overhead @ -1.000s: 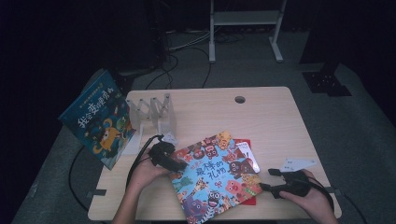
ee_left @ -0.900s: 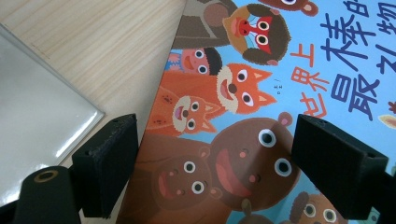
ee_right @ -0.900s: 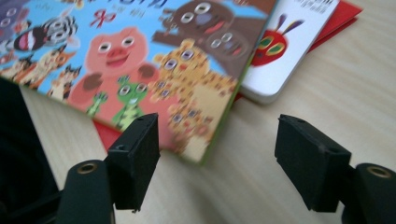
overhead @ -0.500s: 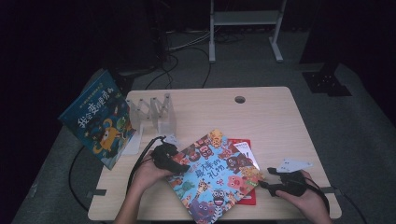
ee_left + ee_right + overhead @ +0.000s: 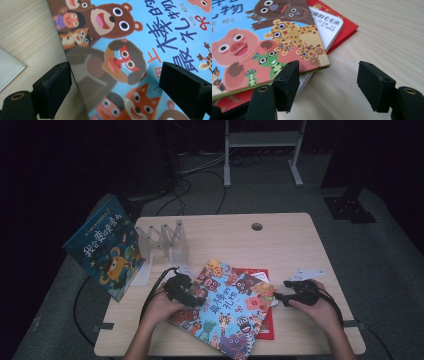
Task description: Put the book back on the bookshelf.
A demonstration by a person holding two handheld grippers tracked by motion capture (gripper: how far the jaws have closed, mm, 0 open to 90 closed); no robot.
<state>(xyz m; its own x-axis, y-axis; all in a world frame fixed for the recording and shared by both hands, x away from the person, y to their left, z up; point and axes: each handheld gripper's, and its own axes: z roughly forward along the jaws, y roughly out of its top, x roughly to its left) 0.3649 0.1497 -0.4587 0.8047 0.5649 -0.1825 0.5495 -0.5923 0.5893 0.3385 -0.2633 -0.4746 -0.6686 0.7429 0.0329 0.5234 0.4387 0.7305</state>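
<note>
A blue picture book (image 5: 227, 310) with cartoon animals lies at the table's front, on top of a red book (image 5: 263, 330) and a white booklet (image 5: 329, 23). My left gripper (image 5: 194, 297) is at the blue book's left edge. In the left gripper view (image 5: 115, 82) its jaws straddle that edge, one over the table, one over the blue cover (image 5: 150, 30); they have just been opening and press on nothing. My right gripper (image 5: 281, 297) is open at the book's right corner (image 5: 312, 57). Its jaws have just been closing, with only bare table between the pads (image 5: 328, 85).
A clear plastic book rack (image 5: 162, 240) stands at the back left of the wooden table (image 5: 290, 245). Another blue picture book (image 5: 107, 247) leans against it, past the table's left edge. A cable hole (image 5: 257, 226) is near the far edge.
My right gripper has moved left up to the book's right corner. The blue book has shifted slightly left and turned a little. The left hand has stayed in place.
</note>
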